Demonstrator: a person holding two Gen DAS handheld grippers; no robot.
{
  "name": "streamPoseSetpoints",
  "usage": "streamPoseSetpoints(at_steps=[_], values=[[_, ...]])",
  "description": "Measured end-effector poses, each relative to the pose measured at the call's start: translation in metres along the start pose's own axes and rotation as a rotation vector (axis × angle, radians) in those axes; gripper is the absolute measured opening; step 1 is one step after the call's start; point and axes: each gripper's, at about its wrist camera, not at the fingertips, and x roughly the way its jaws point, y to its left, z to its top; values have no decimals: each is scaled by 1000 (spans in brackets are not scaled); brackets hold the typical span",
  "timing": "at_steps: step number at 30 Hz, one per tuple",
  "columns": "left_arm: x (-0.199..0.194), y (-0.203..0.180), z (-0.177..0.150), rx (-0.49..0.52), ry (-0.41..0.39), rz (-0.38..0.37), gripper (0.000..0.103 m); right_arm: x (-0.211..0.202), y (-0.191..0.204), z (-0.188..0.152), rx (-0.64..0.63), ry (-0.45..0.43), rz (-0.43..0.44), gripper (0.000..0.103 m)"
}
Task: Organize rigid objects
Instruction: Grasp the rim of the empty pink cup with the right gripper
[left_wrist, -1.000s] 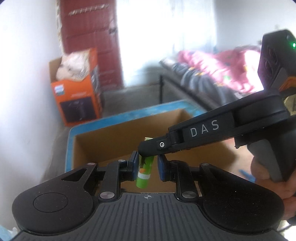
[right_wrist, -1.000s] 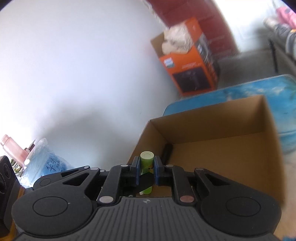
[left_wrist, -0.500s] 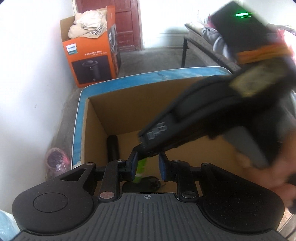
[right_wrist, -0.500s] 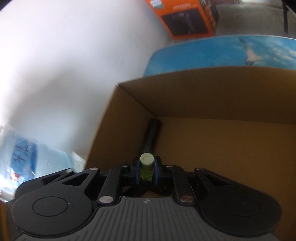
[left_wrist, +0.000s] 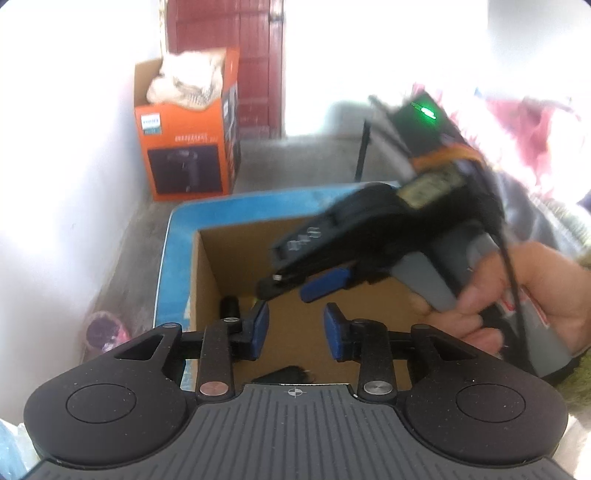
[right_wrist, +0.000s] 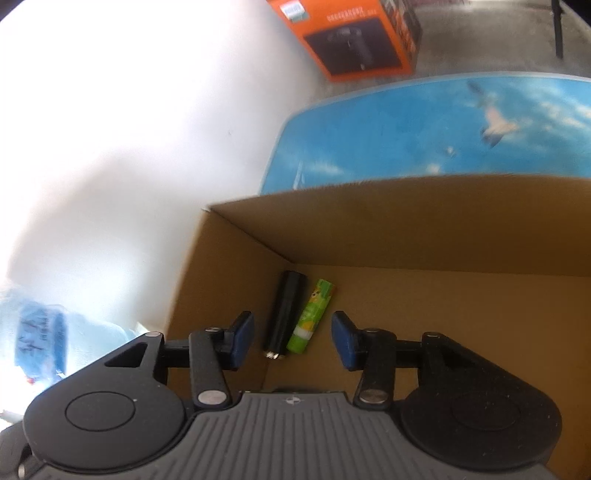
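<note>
The right gripper (right_wrist: 292, 336), clamped on the green glue stick (right_wrist: 311, 316) a second ago, now has its jaws spread wide with nothing between them. The stick lies flat on the floor of the cardboard box (right_wrist: 424, 221), touching the black cylinder (right_wrist: 285, 314) at its 9 o'clock side. The left gripper (left_wrist: 295, 330) has also opened, its pads no longer near the stick.

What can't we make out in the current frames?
- Left wrist view: green glue stick hidden, only a sliver behind the left gripper; right gripper motion-blurred.
- Left wrist view: black cylinder mostly covered by the gripper finger.
- Right wrist view: near part of the cardboard box floor hidden by the right gripper body.
- Orange box print too blurred to read.
</note>
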Motion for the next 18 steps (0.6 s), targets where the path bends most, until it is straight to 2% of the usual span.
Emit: streamPoseSetpoints(at_steps=[4,10,14,18], values=[[-41,-5,-11,-11,-75,-49,40,-60,3,-29,-32,-77,56,51],[-77,-22,-42,22,-131,-161,71,-150,-5,-96,-75,-248,121,59],[-78,-39,-74,57,-101,-247,87,-179,-24,-159,-56,-360,78,60],[-62,-60,-103,89,-17,-307,89,-176,-50,-218,37,-400,-19,60]])
